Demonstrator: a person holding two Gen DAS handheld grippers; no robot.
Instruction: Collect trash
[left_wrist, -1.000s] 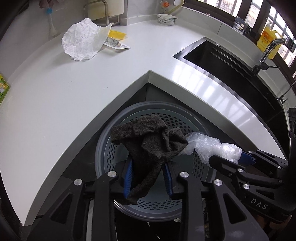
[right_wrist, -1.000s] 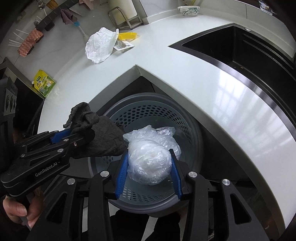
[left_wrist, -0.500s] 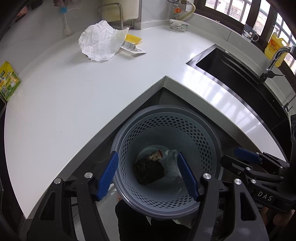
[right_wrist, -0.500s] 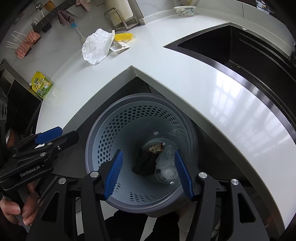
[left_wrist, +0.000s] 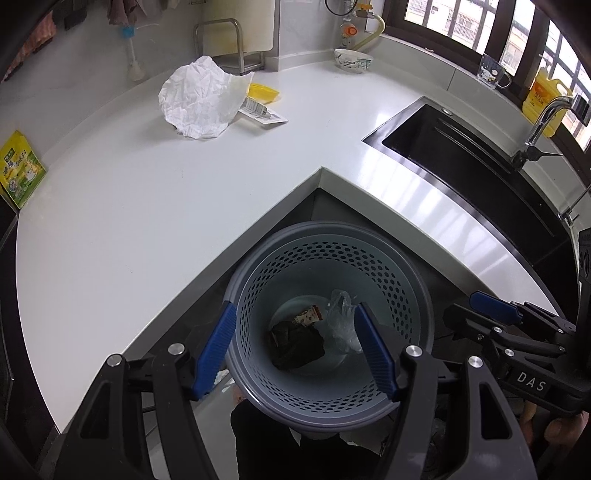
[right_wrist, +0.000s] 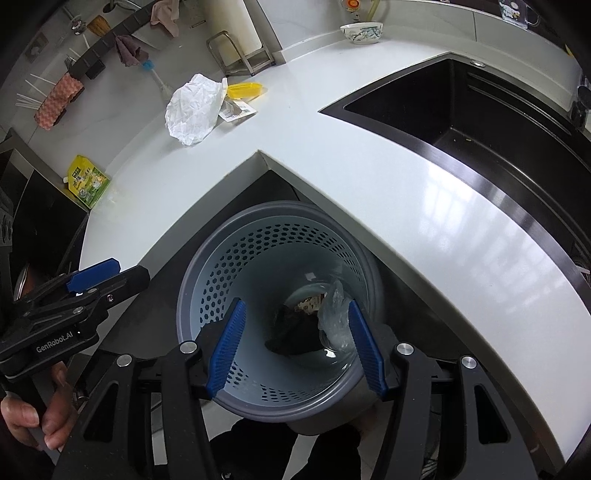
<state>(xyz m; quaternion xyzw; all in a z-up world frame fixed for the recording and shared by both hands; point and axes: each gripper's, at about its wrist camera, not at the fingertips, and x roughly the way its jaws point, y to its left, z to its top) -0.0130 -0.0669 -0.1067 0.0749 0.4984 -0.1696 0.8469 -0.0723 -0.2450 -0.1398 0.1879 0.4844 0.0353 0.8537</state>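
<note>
The white table (left_wrist: 155, 206) wrapped around an inside corner, and the grey perforated bin (left_wrist: 328, 258) stood on the floor tucked into that notch, its rim close under both table edges. To the right, the dark sink (right_wrist: 498, 122) cut into the surface; the stretch between sink and corner lay bare.

The left claw (left_wrist: 295, 347) hung over the bin mouth, its blue pads spread wide with nothing between them; its jaws had just been opening. The right claw (right_wrist: 295, 339) hovered beside it over the same bin, likewise parted and empty after just opening.

At the bottom of the bin, well below both claws, lay a dark cloth (left_wrist: 297, 345), a clear plastic bag (left_wrist: 341, 317) and a small printed wrapper (left_wrist: 308, 316).

Far back on the table, well apart from the claws, sat crumpled white paper (left_wrist: 199, 99), touching a flat packet (left_wrist: 264, 110) and a yellow lid (left_wrist: 263, 92). A green-yellow pouch (right_wrist: 88, 181) lay at the left edge.
</note>
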